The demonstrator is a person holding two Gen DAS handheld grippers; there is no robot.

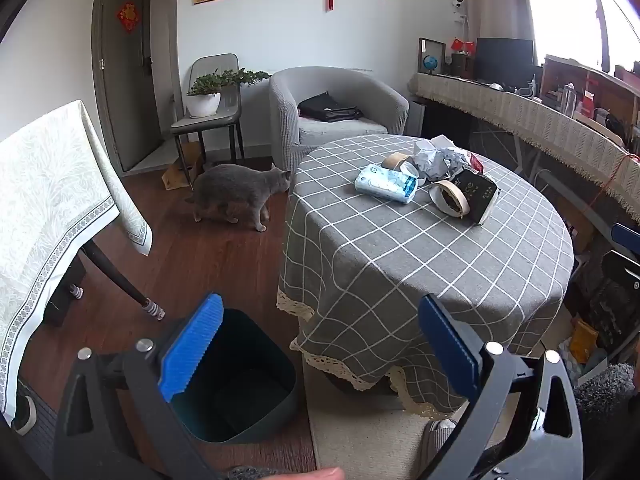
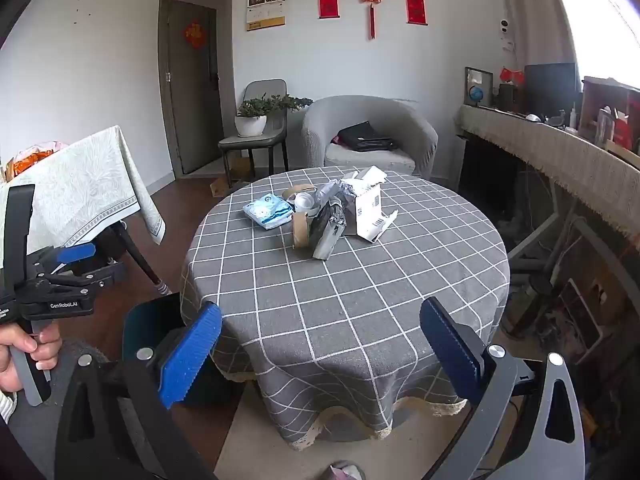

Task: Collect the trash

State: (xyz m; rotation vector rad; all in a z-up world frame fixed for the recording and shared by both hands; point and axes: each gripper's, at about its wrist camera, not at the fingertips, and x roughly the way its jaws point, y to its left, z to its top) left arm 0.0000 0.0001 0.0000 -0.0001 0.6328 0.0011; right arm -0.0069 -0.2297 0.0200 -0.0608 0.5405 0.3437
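A pile of trash sits at the far side of the round table (image 1: 400,272) with the grey checked cloth: crumpled paper (image 1: 434,158), tape rolls (image 1: 450,198), a black box (image 1: 480,196), a blue tissue pack (image 1: 386,184). In the right wrist view I see the same pile: a white carton (image 2: 370,210), the tissue pack (image 2: 268,210), a tape roll (image 2: 300,230). A dark green bin (image 1: 240,384) stands on the floor left of the table; it also shows in the right wrist view (image 2: 152,328). My left gripper (image 1: 320,348) is open and empty above the bin. My right gripper (image 2: 320,352) is open and empty at the table's near edge.
A grey cat (image 1: 236,194) stands on the wood floor left of the table. A second table with a pale cloth (image 1: 52,208) is at the left. A grey armchair (image 1: 336,112), a chair with a potted plant (image 1: 204,100) and a long cluttered shelf (image 1: 540,120) stand behind.
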